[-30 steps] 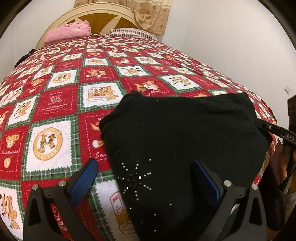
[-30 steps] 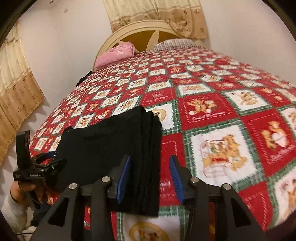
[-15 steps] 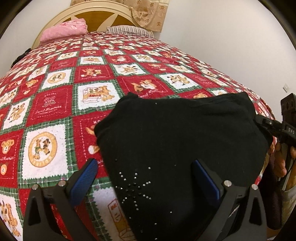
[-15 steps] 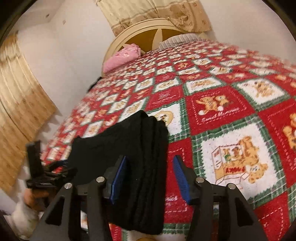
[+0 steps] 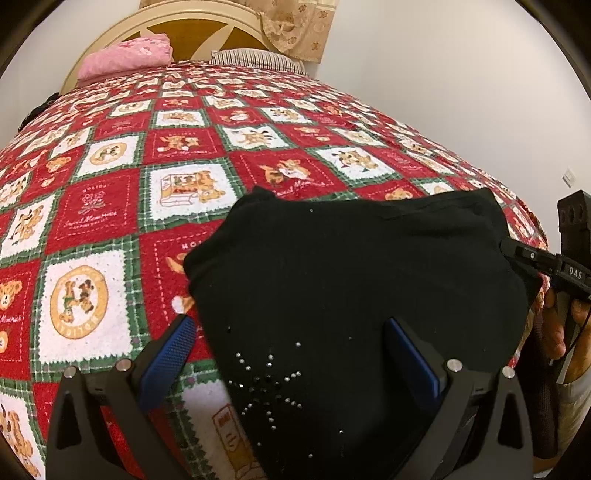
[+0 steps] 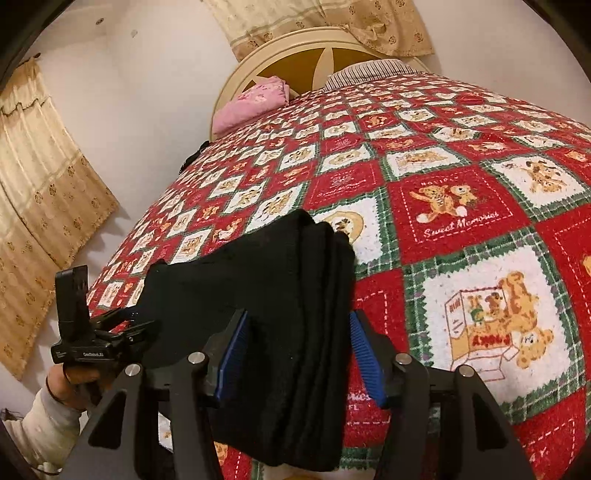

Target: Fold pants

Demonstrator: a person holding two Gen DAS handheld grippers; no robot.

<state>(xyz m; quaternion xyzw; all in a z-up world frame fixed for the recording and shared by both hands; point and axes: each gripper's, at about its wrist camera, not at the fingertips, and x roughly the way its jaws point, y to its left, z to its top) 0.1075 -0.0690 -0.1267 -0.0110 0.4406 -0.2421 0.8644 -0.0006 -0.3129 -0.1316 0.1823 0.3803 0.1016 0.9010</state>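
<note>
Black folded pants (image 5: 354,295), one item, lie at the near edge of one red patchwork quilt (image 5: 110,206). Left gripper (image 5: 291,347): jaws spread wide over the pants. Right gripper (image 6: 299,350): jaws apart, straddling the stacked fold edge, pads not pressing.

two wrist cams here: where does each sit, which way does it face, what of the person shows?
Left wrist: on the left gripper, angled down over the folded black pants toward the headboard; its open fingers straddle the cloth; the right gripper and hand show at right.
Right wrist: on the right gripper, above the pants' layered edge, facing the headboard; the left gripper, hand and sleeve show at left.
Shared: pants, quilt, pink pillow, headboard.
</note>
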